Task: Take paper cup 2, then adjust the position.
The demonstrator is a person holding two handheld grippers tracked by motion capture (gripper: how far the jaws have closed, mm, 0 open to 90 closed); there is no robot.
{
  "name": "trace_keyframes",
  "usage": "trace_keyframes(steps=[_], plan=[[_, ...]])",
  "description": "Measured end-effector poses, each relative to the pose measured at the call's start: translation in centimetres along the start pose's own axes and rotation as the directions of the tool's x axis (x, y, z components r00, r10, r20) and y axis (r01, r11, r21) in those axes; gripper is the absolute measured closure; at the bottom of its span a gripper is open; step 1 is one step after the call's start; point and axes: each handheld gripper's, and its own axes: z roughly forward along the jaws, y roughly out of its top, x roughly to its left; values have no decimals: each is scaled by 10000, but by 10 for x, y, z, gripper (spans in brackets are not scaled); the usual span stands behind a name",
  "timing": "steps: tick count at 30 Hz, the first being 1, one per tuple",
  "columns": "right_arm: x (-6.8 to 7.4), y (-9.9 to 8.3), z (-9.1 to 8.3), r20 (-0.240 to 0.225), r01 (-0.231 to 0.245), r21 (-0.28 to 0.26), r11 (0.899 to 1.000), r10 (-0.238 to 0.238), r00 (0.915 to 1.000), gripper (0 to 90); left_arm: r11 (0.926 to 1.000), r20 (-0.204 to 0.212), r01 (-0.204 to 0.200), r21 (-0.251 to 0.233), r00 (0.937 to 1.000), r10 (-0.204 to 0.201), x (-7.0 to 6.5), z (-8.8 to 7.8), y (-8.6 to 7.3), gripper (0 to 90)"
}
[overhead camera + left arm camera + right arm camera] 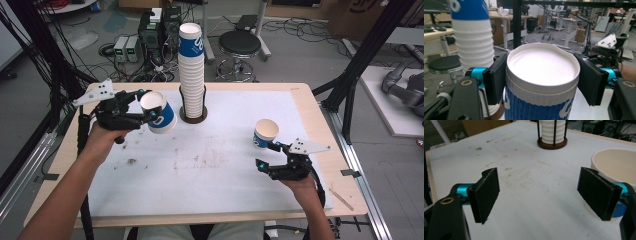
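My left gripper (147, 106) is shut on a white and blue paper cup (160, 113), held tilted above the table's left side with its mouth towards the camera. In the left gripper view both pads (495, 77) press the cup (541, 75) just below its rim. A tall stack of the same cups (192, 70) stands in a dark round holder (193, 117) just to the right of it. My right gripper (266, 154) stands open low over the mat. A second cup (265, 132) stands upright just beyond it, beside the right pad (596, 191) and outside the jaws.
A white mat (215, 170) covers the wooden table (320, 125); it is smudged in the middle. Black frame posts (360, 55) rise at both sides. Beyond the far edge are a stool (240, 45), cables and electronics boxes (127, 47) on the floor.
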Motion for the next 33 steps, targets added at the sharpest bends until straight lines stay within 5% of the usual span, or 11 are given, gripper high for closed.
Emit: trace_keyframes(steps=[16,33], plan=[[3,1,3,-25,174,15,9998,-174,9998,184,9997,293,113,198,9995,-118,-16,15,-39,308],[9,4,4,-176,314,-85,9995,-316,9993,184,9993,605,263,268,9978,-278,-24,26,-48,307]])
